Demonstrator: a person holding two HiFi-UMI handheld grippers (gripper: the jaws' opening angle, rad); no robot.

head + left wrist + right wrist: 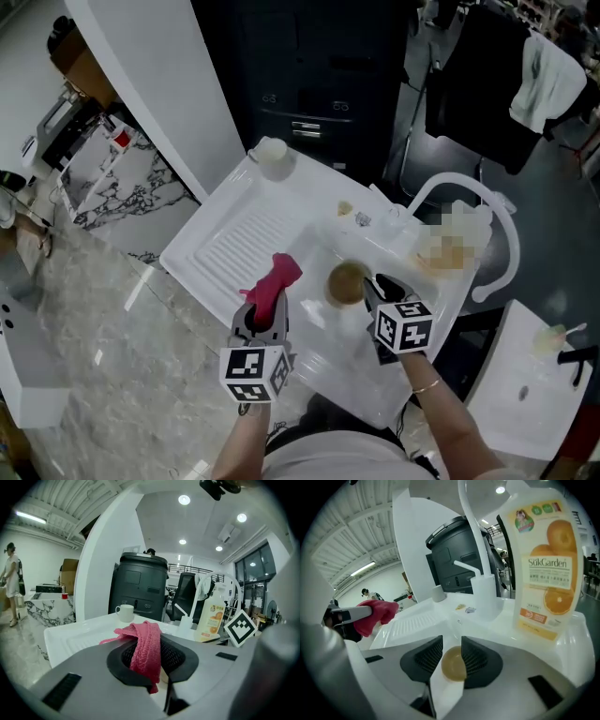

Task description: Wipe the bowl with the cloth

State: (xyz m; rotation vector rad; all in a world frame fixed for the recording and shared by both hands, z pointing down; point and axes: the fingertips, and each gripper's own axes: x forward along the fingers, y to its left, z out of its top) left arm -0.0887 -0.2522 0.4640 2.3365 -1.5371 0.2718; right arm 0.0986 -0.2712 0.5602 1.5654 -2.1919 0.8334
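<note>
1. Left tool (266, 315) (150, 643): clenched on a red knitted cloth (274, 281) (144, 645). The cloth is pinched between the 2 pads, with a folded bunch standing out past the tips and a short end hanging on the near side.

2. Right tool (373, 287) (452, 645): closed on a small brown bowl (347, 281) (453, 665). In the right gripper view the bowl sits in the narrow gap between the 2 pads. In the head view the tips meet the bowl's right side.

3. Location of bowl: over the basin of a white sink (211, 246), just right of the ribbed draining board. Whether it rests on the basin floor or is lifted cannot be told.

4. Relation of cloth to bowl: the cloth is near the bowl's left side, over the inner edge of the draining board. The 2 are apart, not touching.

5. Other items on the sink:
- 1 white cup (270, 154) (125, 612) (437, 593), upright at the far end of the draining board.
- 1 white curved tap (461, 178) (469, 531), arching over the far right side.
- 1 bottle (211, 617) (546, 559) with oranges on its label, upright on the rim just beside the tap.

6. Background: 1 person (11, 584) stands well apart, at the far left of the left gripper view.
</note>
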